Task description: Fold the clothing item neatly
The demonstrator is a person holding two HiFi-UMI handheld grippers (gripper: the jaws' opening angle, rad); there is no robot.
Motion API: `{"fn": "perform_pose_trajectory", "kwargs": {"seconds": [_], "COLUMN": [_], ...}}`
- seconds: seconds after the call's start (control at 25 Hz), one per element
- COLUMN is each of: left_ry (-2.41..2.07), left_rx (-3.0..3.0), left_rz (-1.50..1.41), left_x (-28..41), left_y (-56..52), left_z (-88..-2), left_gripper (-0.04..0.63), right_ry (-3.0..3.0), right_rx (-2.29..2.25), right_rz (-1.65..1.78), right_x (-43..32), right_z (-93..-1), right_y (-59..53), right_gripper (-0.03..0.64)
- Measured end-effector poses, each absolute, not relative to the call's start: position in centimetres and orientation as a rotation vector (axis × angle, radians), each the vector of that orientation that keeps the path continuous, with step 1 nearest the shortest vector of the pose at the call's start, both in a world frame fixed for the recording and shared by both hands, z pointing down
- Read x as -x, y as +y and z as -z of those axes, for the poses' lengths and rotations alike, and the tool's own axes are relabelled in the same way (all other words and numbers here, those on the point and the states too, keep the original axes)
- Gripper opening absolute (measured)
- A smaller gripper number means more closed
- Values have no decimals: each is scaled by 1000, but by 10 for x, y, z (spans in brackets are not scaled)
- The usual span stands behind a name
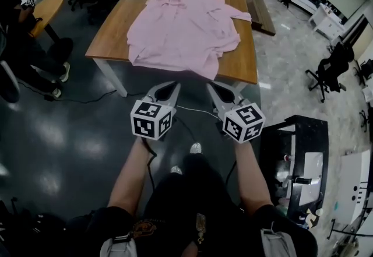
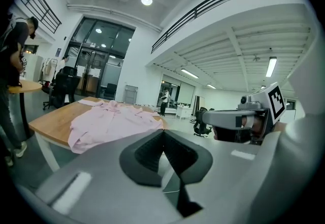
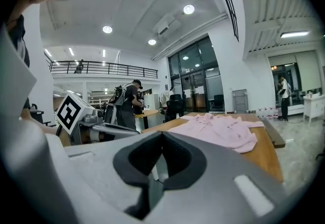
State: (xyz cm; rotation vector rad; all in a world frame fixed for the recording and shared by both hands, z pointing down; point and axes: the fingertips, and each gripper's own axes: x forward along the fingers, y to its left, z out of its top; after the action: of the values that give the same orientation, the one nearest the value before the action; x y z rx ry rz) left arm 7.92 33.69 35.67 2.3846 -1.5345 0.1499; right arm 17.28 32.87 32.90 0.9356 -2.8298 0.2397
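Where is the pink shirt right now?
In the head view the pink shirt lies spread on the wooden table at top centre, ahead of the left gripper and right gripper, neither of which touches it.

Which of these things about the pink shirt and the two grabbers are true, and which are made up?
1. The pink shirt lies on the wooden table. True.
2. The left gripper and the right gripper both have their jaws shut. True.
3. The right gripper is pinching the shirt. False: its jaws hold nothing, and it is short of the table.
4. The shirt is folded into a neat square. False: it lies spread open, with its sleeves out.
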Motion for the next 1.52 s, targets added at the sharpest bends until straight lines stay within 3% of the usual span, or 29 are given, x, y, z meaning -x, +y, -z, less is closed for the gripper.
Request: {"fn": "perform_pose_trajectory", "kwargs": {"seconds": [0.84, 1.36, 1.44, 1.48, 1.52], "left_ry": [-1913, -1804, -1767, -1750, -1732], "left_rx": [-1893, -1965, -1994, -1997, -2003], "left_rz": [-526, -713, -732, -729, -718], "left_x": [105, 164, 167, 169, 172], "left_y": [197, 107, 98, 97, 98], "left_z": [-481, -531, -537, -539, -539], "left_gripper": [9, 175, 145, 63, 35], "right_ry": [-2750, -2617, -2588, -2572, -2555], "right_rx": [-604, -619, -652, -662, -668], "right_rz": [-351, -359, -358, -360, -363], "right_x": [-56, -6, 5, 12, 18], "right_z": [-441, -479, -486, -490, -494], "right_y": [183, 160, 154, 151, 148], "right_gripper": [3, 2, 3, 3, 3]}}
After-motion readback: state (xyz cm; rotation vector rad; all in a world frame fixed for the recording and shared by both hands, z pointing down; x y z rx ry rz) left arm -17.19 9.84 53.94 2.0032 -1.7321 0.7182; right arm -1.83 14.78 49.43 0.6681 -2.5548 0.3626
